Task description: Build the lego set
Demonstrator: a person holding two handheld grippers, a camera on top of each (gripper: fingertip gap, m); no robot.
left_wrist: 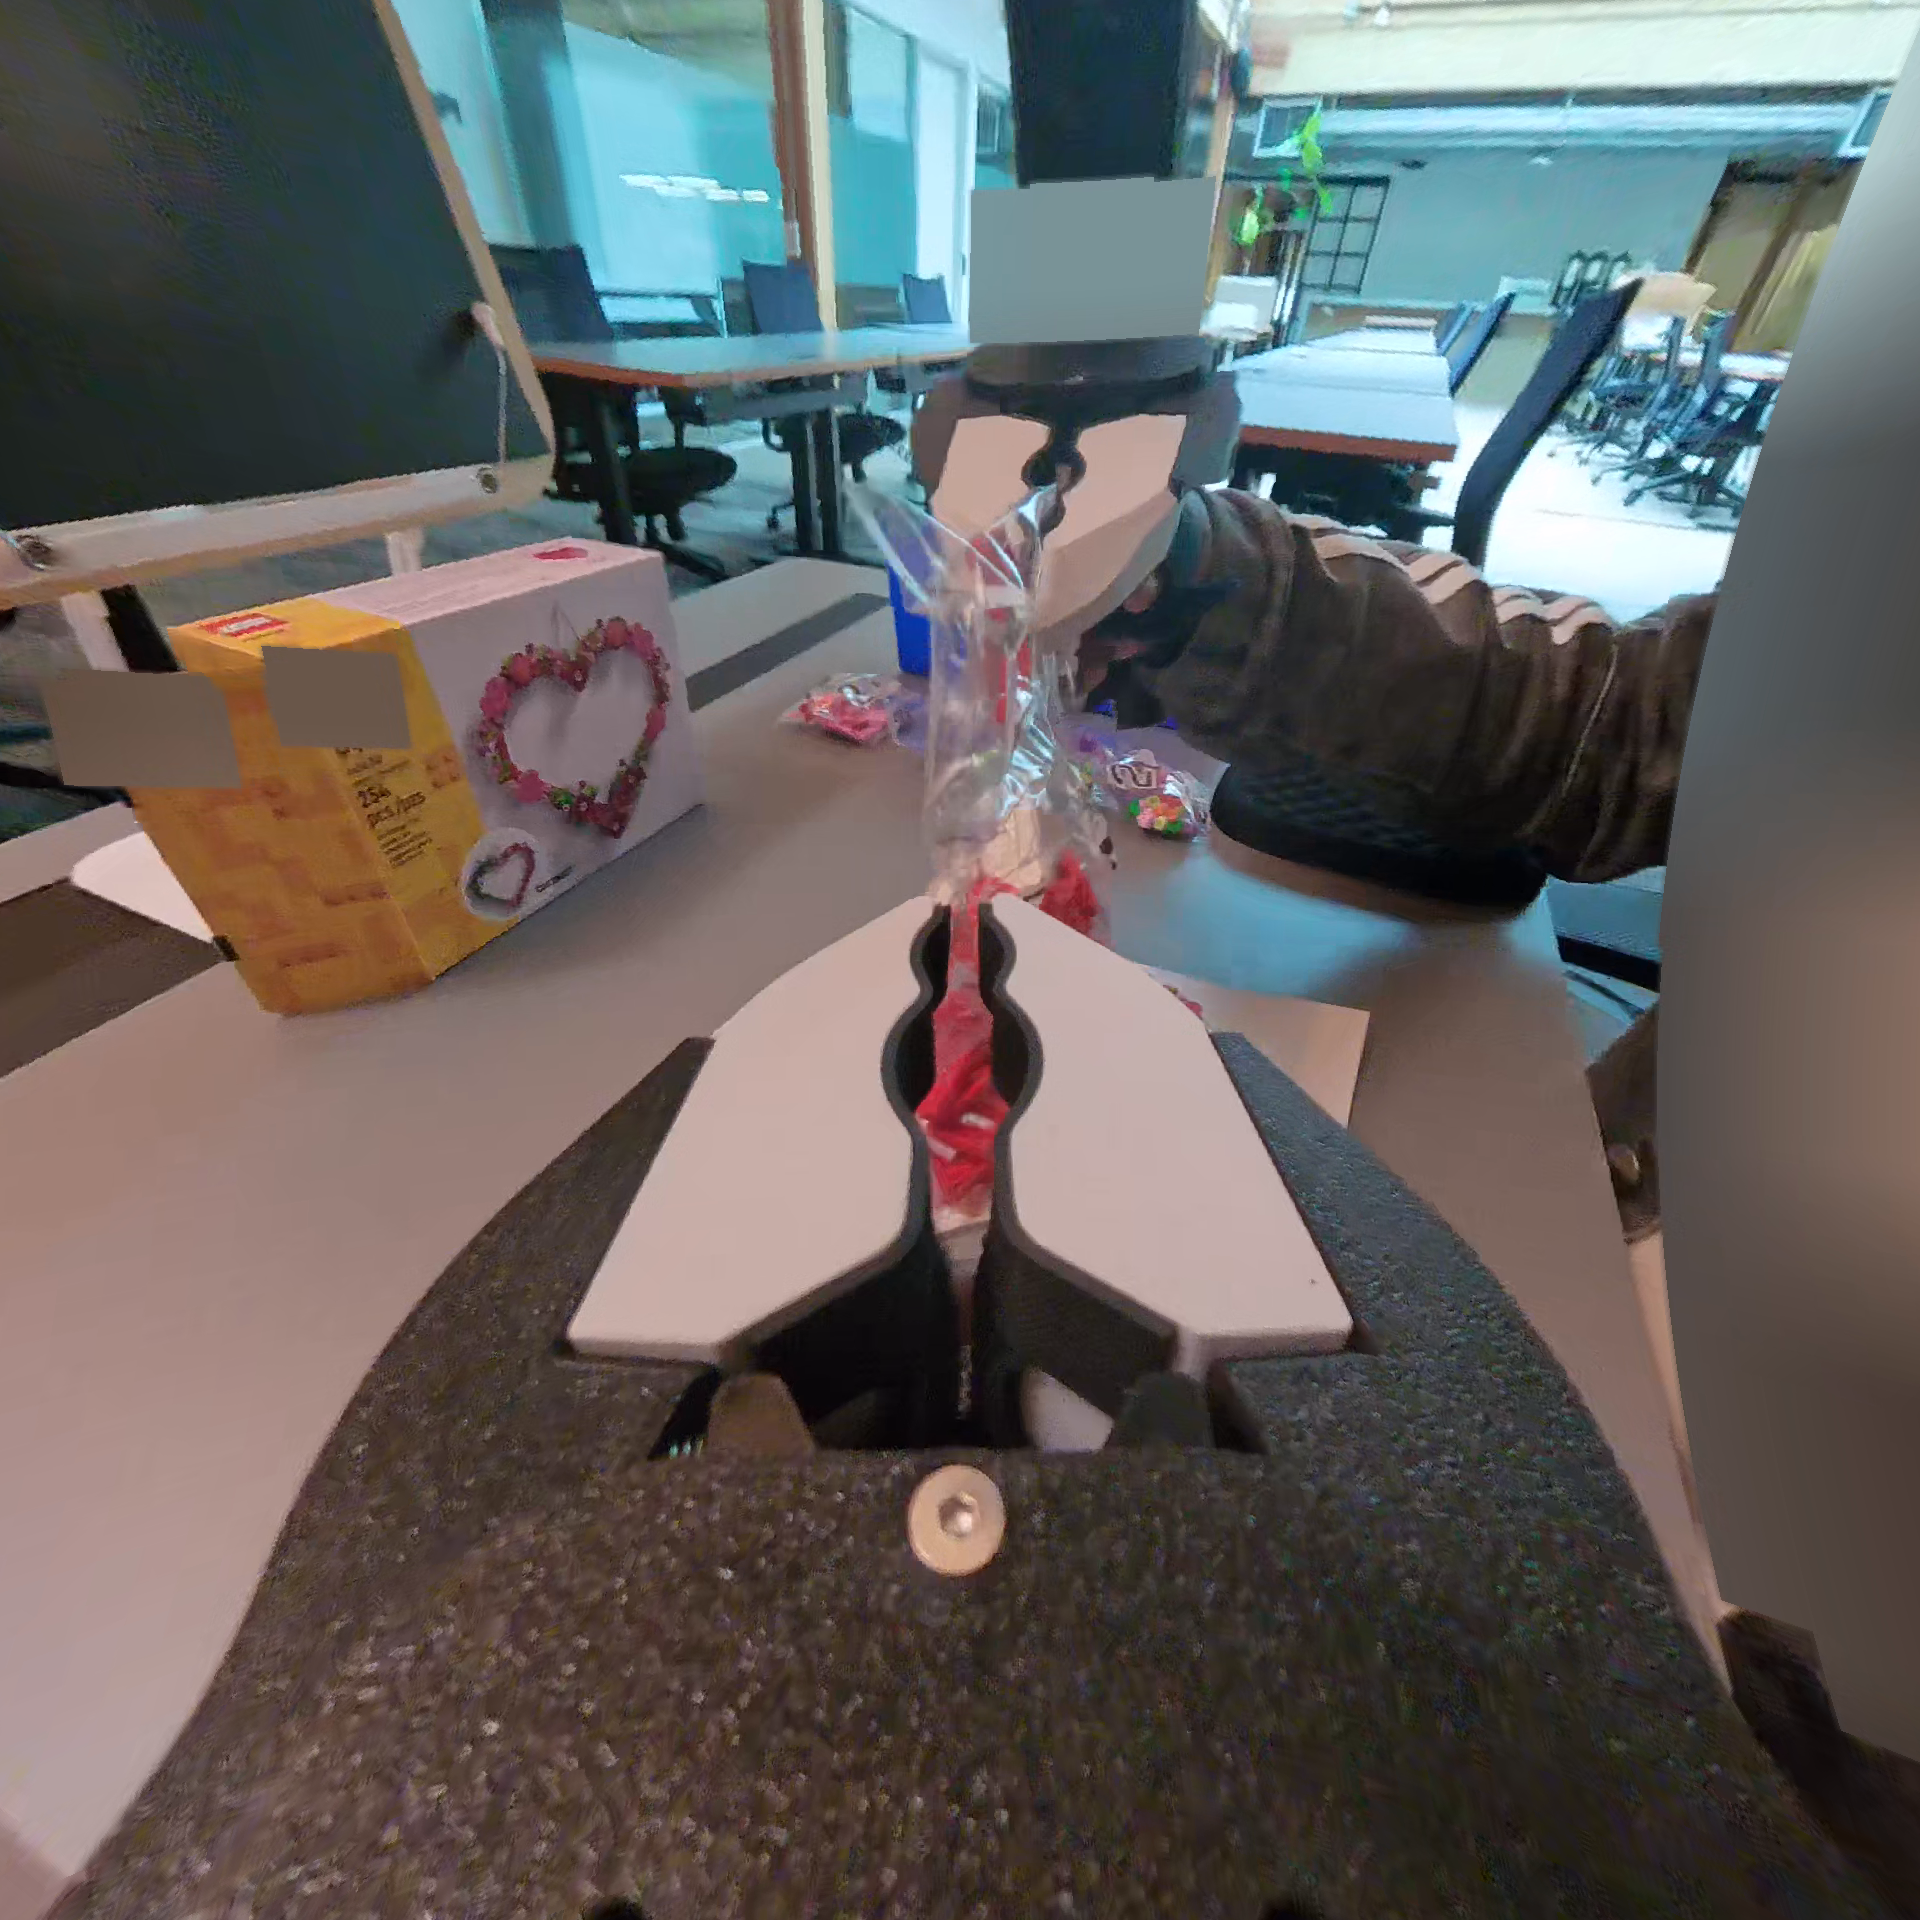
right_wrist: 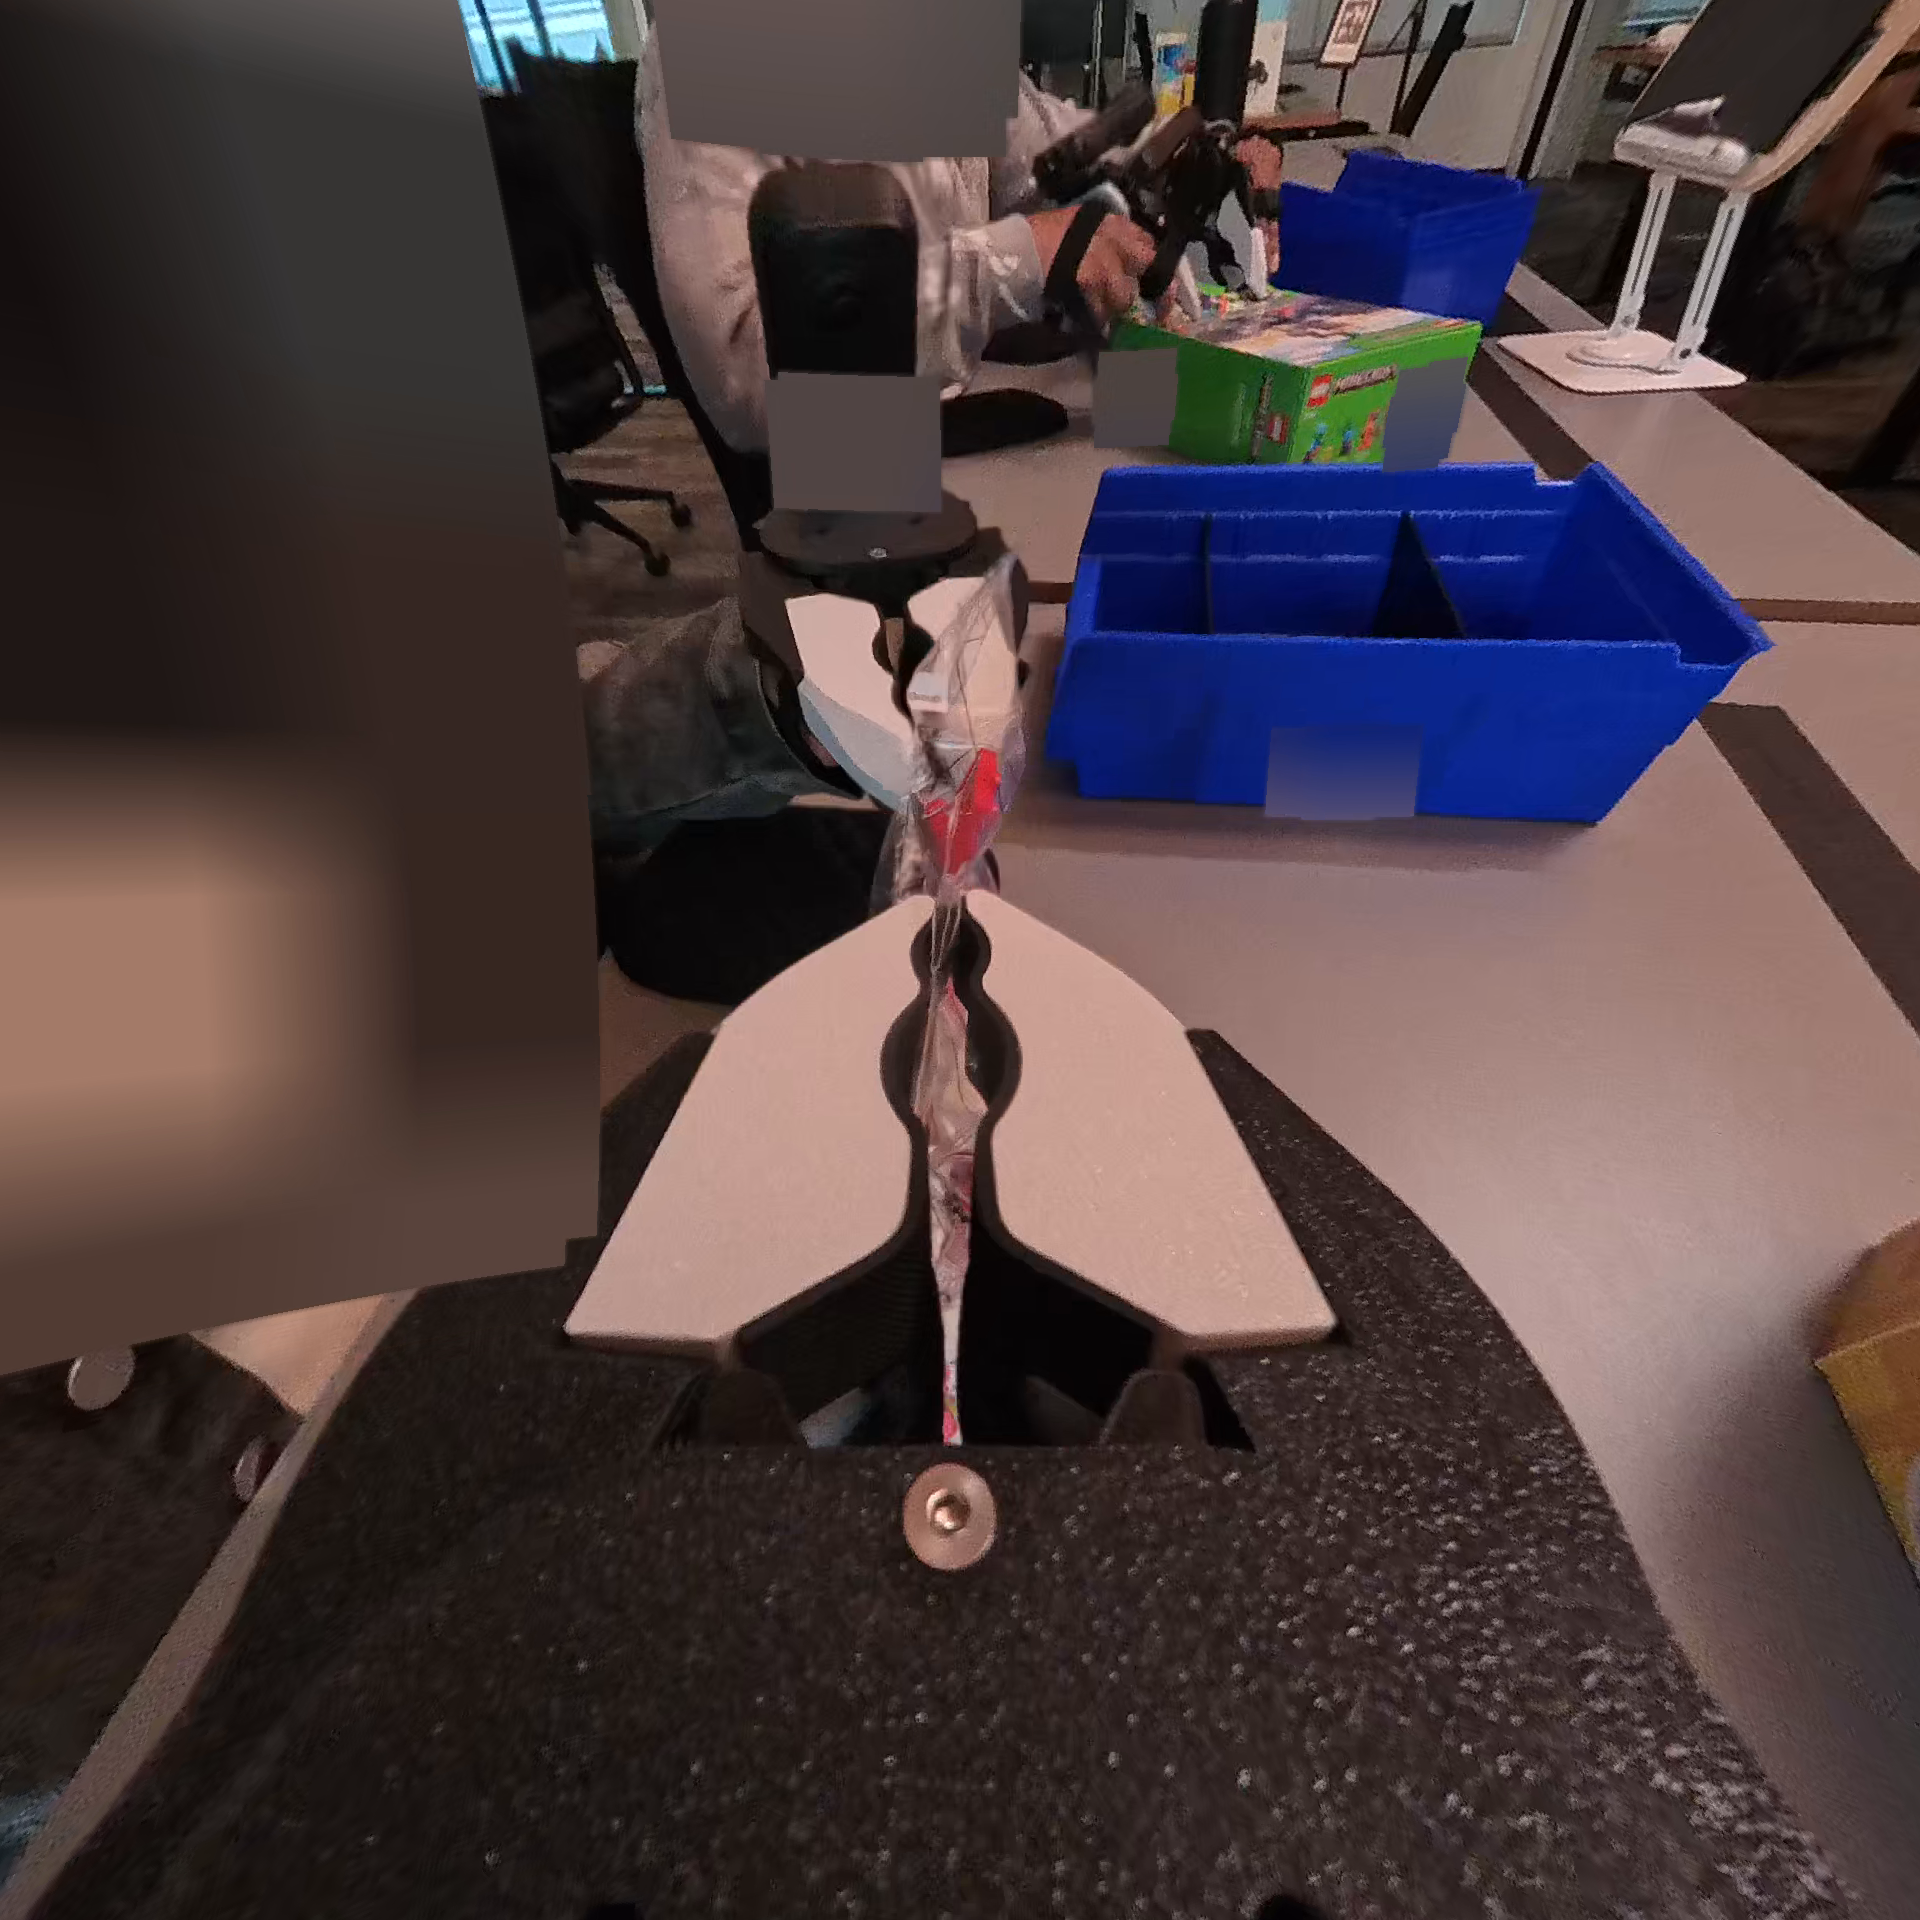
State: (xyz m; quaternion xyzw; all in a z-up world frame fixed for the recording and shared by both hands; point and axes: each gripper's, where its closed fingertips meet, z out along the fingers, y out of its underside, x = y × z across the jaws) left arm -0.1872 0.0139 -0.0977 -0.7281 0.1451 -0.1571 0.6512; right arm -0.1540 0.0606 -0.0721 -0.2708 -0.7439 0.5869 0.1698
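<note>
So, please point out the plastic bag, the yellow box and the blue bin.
Bag (left_wrist: 982, 717): left wrist view, on the clear stretched middle between the two tools.
Box (left_wrist: 312, 831): left wrist view, on its yellow side.
Bin (right_wrist: 1558, 727): right wrist view, on its front wall.

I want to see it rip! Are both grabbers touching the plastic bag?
Touching. Each wrist view shows the plastic bag pinched in the left gripper and right gripper.

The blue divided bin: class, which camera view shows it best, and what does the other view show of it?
The right wrist view shows it best: the blue divided bin sits whole on the grey table, its compartments visible and apparently empty. The left wrist view shows only a blue sliver behind the clear plastic bag, probably the same bin.
</note>
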